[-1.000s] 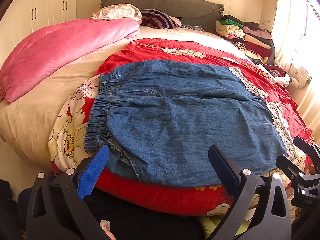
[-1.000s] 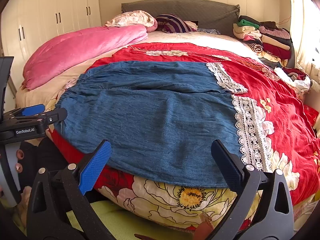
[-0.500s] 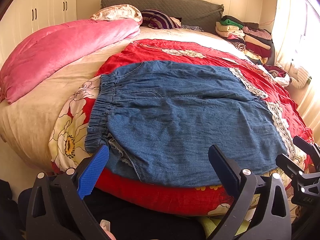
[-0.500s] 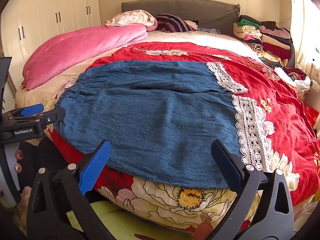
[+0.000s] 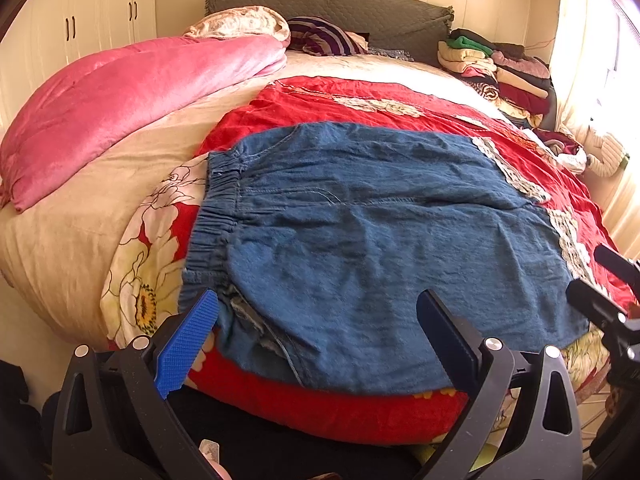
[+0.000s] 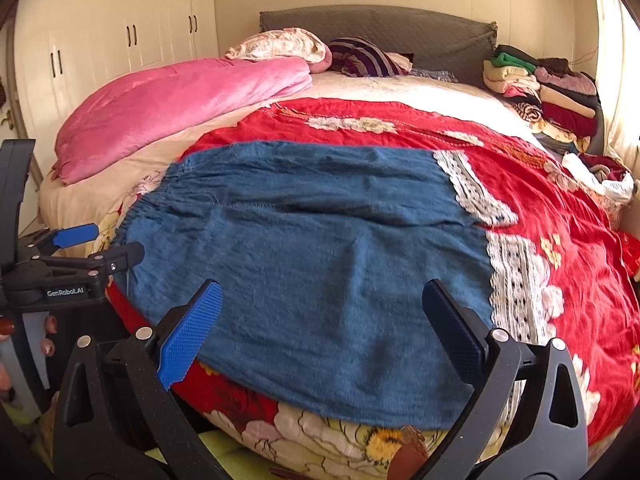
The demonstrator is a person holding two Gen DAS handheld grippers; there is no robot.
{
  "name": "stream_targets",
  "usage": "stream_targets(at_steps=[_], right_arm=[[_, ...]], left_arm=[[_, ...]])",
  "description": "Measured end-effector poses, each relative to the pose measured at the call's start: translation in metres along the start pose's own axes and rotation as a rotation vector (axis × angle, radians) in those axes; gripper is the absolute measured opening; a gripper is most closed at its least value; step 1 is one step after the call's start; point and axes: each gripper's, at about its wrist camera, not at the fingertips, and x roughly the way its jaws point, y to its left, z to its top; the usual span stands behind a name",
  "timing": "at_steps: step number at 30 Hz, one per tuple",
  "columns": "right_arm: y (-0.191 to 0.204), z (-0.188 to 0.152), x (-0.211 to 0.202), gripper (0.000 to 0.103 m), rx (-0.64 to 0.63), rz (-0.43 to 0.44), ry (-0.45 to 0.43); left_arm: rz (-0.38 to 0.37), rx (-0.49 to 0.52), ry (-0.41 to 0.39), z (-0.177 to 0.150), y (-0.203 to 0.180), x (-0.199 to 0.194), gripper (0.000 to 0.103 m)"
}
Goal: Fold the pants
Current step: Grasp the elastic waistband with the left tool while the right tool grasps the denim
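Blue denim pants with lace-trimmed hems (image 5: 380,248) lie flat on the red floral bedspread (image 5: 360,96), near edge. Left tongs (image 5: 316,332) and right tongs (image 6: 320,328) both spread wide, empty — soft, limp cloth; likely best pinched at the elastic waistband (image 5: 216,216) and hems.

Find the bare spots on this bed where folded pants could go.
Free: the cream sheet between the red cover and the headboard, and beside the pink quilt. Crowded: the clothes pile at the far right.
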Motion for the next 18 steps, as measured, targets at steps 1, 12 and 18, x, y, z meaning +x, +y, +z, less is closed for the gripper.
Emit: stream_targets(at_steps=[1,12,18], right_arm=[[-0.001,0.005,0.004,0.095,0.001,0.009,0.007],[-0.007,0.061,0.060,0.095,-0.016,0.052,0.059],[-0.006,0.100,0.087,0.095,-0.042,0.089,0.054]], left_arm=[[-0.007,-0.004,0.006,0.002,0.002,0.002,0.099],[0.019,-0.044,0.024,0.048,0.037,0.031,0.099],[0.047,-0.089,0.021,0.074,0.063,0.047,0.099]])
